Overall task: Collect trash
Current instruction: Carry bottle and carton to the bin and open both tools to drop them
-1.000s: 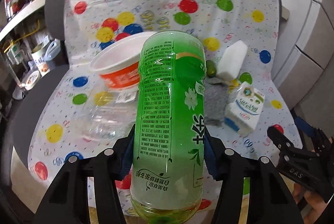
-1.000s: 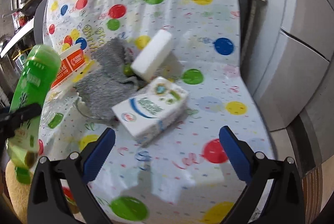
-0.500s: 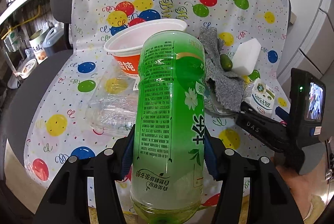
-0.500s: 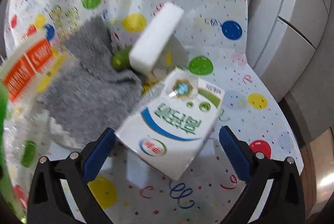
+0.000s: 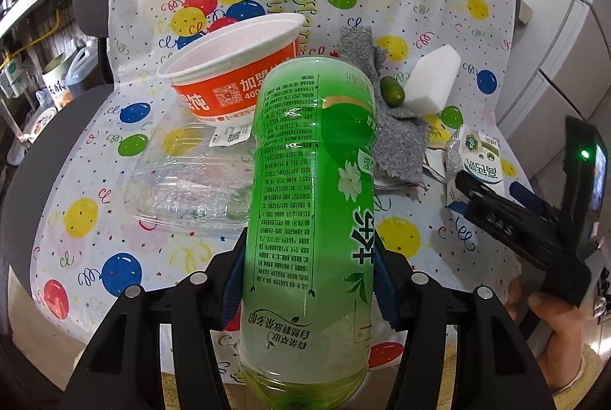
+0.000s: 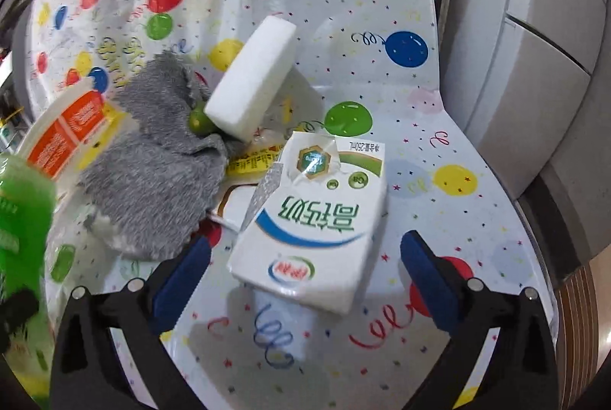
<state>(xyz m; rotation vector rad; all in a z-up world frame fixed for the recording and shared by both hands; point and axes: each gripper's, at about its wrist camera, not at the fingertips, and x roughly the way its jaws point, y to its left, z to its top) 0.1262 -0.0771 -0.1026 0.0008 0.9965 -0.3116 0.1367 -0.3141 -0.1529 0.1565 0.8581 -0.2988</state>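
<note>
Green tea bottle (image 5: 311, 219): translucent plastic, printed label, clamped upright in the left claw (image 5: 309, 280).
Milk carton (image 6: 317, 219): white, torn open, lying flat, right of the bottle.
Instant-noodle bowl (image 5: 236, 81): orange-banded, tilted, behind the bottle.
Clear plastic container (image 5: 191, 188): crumpled, beside the bottle.

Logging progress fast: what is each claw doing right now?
Left claw: shut on the green bottle.
Right claw: open, empty, around the milk carton.

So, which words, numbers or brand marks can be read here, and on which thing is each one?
"加盟" and "400", cut off, on the orange bowl.
"高钙奶" and "250mL" on the milk carton.
"DAS" on the right gripper.
"自然萃取茶多酚" on the green bottle; its fine print is too small.
The yellow wrapper print is too small.
</note>
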